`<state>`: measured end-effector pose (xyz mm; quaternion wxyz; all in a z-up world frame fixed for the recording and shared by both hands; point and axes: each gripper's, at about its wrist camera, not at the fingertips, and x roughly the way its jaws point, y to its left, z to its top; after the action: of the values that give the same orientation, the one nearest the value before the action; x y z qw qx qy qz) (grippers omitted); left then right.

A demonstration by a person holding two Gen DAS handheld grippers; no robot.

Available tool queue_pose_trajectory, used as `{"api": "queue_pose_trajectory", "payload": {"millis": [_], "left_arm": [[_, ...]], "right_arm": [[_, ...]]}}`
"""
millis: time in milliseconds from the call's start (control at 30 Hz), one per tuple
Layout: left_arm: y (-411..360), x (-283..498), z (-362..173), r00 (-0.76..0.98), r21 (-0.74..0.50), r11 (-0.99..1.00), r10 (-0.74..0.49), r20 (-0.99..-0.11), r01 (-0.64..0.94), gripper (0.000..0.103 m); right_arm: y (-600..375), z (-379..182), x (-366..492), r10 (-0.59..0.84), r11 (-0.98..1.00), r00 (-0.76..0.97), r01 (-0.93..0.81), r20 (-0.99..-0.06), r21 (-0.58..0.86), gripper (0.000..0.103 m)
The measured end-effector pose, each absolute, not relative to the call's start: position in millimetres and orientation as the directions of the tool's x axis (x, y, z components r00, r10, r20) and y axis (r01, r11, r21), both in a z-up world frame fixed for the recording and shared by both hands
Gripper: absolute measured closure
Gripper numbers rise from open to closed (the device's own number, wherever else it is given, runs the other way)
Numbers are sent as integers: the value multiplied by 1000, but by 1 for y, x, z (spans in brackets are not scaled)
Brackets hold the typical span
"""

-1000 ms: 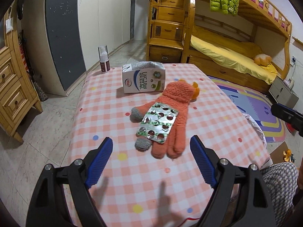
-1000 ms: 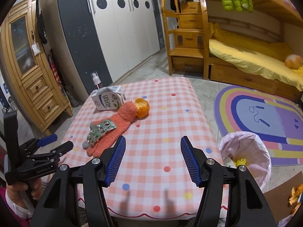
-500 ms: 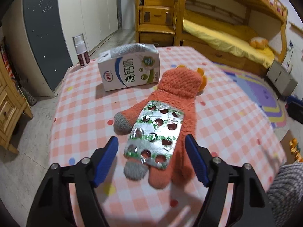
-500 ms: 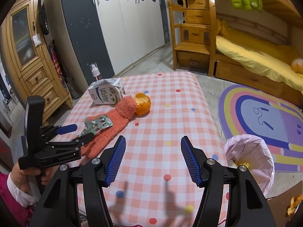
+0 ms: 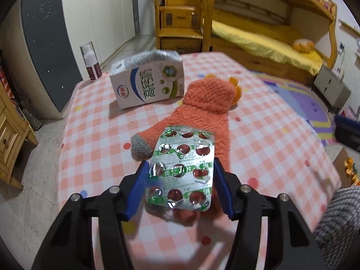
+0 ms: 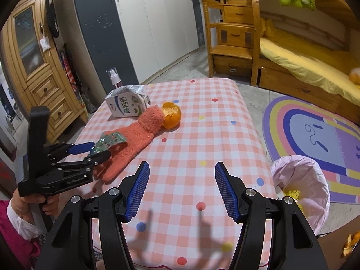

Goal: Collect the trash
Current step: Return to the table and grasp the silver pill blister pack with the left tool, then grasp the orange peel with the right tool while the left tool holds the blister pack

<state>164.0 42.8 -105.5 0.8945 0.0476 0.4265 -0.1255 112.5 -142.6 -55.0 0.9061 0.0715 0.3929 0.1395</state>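
An empty foil pill blister pack (image 5: pixel 181 166) lies on an orange glove (image 5: pixel 203 110) on the checked table (image 5: pixel 94 121). My left gripper (image 5: pixel 181 186) is shut on the blister pack, its blue pads touching both side edges; this also shows in the right wrist view (image 6: pixel 96 149), where the pack (image 6: pixel 110 140) is bent and lifted slightly. A milk carton (image 5: pixel 149 84) lies behind the glove, and an orange peel (image 6: pixel 171 114) sits at the glove's cuff. My right gripper (image 6: pixel 181 191) is open and empty above the table's near edge.
A bin lined with a pink bag (image 6: pixel 300 191) stands on the floor right of the table. A small spray bottle (image 5: pixel 91 64) stands at the table's far left corner. A bunk bed (image 6: pixel 303 67), wardrobe (image 6: pixel 144 27) and wooden drawers (image 6: pixel 38 67) surround the table.
My left gripper has moved forward over the glove and closed on the blister pack. My right gripper has stayed open and nearly still.
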Motion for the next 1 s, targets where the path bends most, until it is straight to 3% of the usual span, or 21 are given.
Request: {"api": "queue_pose_trajectory", "payload": {"millis": [67, 300, 367, 433, 500, 867, 1000], "left_arm": [[44, 151, -96, 622, -43, 965, -201, -757, 260, 48], [58, 125, -64, 735, 59, 986, -76, -673, 156, 48], [67, 129, -60, 749, 71, 988, -54, -660, 134, 48], [76, 136, -60, 749, 69, 991, -42, -662, 116, 48], [83, 143, -61, 748, 70, 992, -29, -663, 101, 48], [85, 185, -75, 726, 26, 996, -45, -686, 85, 48], [86, 190, -84, 717, 5, 996, -57, -695, 84, 48]], "right_arm": [[-136, -55, 112, 316, 949, 648, -209, -693, 237, 42], [-106, -59, 124, 341, 939, 630, -256, -697, 228, 43], [-98, -60, 133, 342, 939, 630, -262, -697, 223, 50], [-92, -64, 147, 337, 940, 631, -262, -698, 217, 63], [-90, -68, 162, 331, 943, 625, -254, -707, 218, 64], [-74, -110, 242, 237, 957, 568, -276, -788, 89, 59], [-71, -117, 250, 260, 944, 557, -318, -789, 88, 43]]}}
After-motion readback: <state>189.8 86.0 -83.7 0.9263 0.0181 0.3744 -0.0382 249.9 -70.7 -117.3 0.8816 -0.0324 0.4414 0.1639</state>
